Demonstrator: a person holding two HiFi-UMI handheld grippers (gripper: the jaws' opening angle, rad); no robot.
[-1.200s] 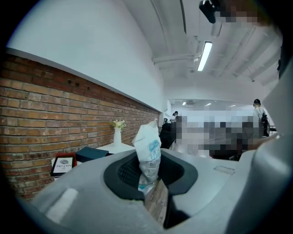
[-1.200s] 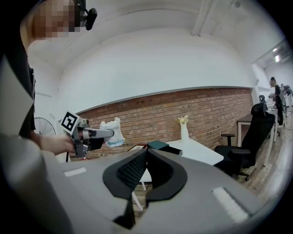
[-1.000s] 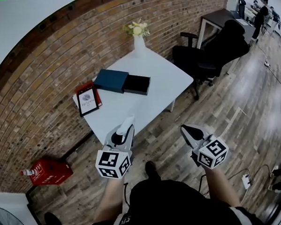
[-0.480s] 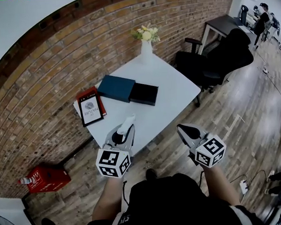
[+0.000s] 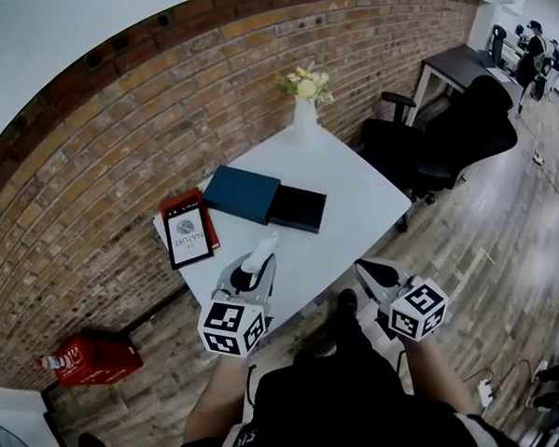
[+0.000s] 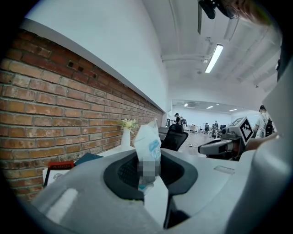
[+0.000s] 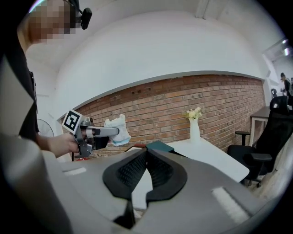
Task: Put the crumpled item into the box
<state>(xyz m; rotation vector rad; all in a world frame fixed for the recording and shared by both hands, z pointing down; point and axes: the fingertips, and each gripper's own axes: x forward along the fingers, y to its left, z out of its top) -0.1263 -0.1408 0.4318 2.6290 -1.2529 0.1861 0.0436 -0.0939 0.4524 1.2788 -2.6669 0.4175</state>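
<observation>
A crumpled white item with blue print [image 6: 147, 144] stands between the jaws of my left gripper [image 6: 149, 165], which is shut on it. In the head view that gripper [image 5: 260, 264] hovers over the near edge of the white table [image 5: 352, 181] with the crumpled item [image 5: 261, 255] at its tip. An open black box [image 5: 297, 208] lies on the table beside a dark blue lid or box [image 5: 243, 194], farther in from the left gripper. My right gripper [image 5: 365, 267] hangs just off the table's front edge, and its jaws [image 7: 147, 153] are shut with nothing in them.
A red-covered book with a white card on it [image 5: 189, 238] lies at the table's left end. A white vase of flowers [image 5: 304, 114] stands at the far end by the brick wall. A black office chair [image 5: 444, 148] is to the right, a red crate [image 5: 90, 359] on the floor to the left.
Both grippers and the person have moved toward the table. The left gripper, still holding the crumpled item, is now over the table's near edge.
</observation>
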